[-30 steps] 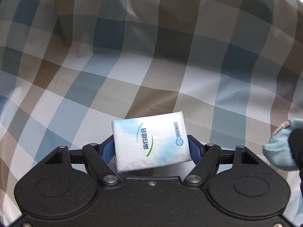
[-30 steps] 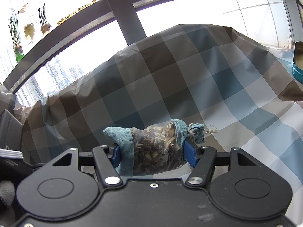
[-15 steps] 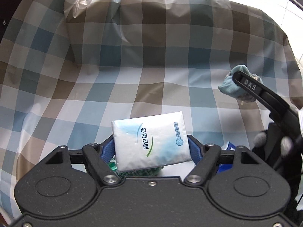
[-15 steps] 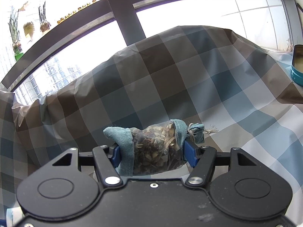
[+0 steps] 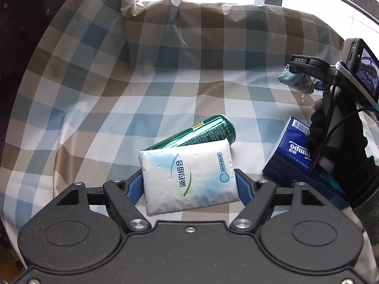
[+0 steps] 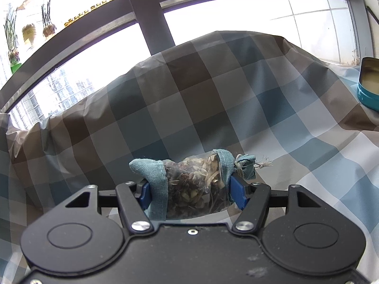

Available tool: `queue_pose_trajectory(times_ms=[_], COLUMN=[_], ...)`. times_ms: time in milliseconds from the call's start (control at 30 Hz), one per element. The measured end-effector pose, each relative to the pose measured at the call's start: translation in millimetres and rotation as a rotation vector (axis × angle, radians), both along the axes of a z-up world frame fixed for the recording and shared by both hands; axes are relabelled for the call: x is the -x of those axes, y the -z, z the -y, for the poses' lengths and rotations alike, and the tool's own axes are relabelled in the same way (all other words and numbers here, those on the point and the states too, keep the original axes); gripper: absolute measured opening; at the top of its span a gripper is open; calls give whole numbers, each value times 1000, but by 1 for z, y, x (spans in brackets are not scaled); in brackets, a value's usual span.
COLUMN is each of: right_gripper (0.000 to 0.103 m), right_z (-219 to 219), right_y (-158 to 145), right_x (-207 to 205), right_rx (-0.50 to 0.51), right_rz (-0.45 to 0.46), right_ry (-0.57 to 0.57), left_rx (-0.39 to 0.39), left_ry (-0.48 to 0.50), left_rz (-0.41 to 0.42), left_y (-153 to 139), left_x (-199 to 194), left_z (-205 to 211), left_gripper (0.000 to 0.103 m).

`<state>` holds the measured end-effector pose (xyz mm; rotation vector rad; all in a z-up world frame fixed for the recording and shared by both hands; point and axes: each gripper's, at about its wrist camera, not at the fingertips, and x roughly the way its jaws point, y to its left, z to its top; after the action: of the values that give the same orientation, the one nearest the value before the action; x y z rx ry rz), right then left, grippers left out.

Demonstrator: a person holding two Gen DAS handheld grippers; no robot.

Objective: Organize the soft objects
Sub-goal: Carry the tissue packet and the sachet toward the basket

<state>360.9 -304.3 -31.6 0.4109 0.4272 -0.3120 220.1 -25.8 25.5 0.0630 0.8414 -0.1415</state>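
My left gripper [image 5: 189,184] is shut on a white and pale-blue tissue pack [image 5: 188,176], held above the checked cloth [image 5: 142,82]. A green can [image 5: 201,133] lies on its side just beyond and under the pack. My right gripper [image 6: 190,188] is shut on a teal cloth sachet [image 6: 189,184] with dried herbs showing through its clear middle. In the left wrist view the right gripper [image 5: 300,75] hangs at the far right with the sachet [image 5: 296,80], held by a hand in a black glove [image 5: 341,142].
A dark blue tissue pack [image 5: 291,156] lies on the cloth at the right, partly behind the gloved hand. A teal tin [image 6: 369,87] stands at the right edge of the right wrist view. Windows and a dark frame [image 6: 151,11] rise behind the raised cloth.
My left gripper has swung across the cloth with the tissue pack; the green can, the blue pack and the right gripper have come into its view. The right gripper has kept still.
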Motion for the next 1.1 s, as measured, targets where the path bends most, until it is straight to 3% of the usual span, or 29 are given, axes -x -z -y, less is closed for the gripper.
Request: queue_pose_trajectory(times_ms=[267,467,767,1100], right_gripper=[64,64,64,64], right_z=[19,23,22,-23], right_y=[-2,-20,-67,-112], right_x=[-10,11,93,229], right_rx=[-65,65,124,135], right_rz=[-97,-141,-139,49], right_ry=[76,99,30,-112], left_rx=[17,22,42,40], left_ry=[-13,-20,-16,-24], left_rz=[29,48,57,64], left_y=[-1,-4,-10,-17], left_x=[29,39,59,92], left_z=[-24,-35,-39,-44], left_gripper=[72,72,72,72])
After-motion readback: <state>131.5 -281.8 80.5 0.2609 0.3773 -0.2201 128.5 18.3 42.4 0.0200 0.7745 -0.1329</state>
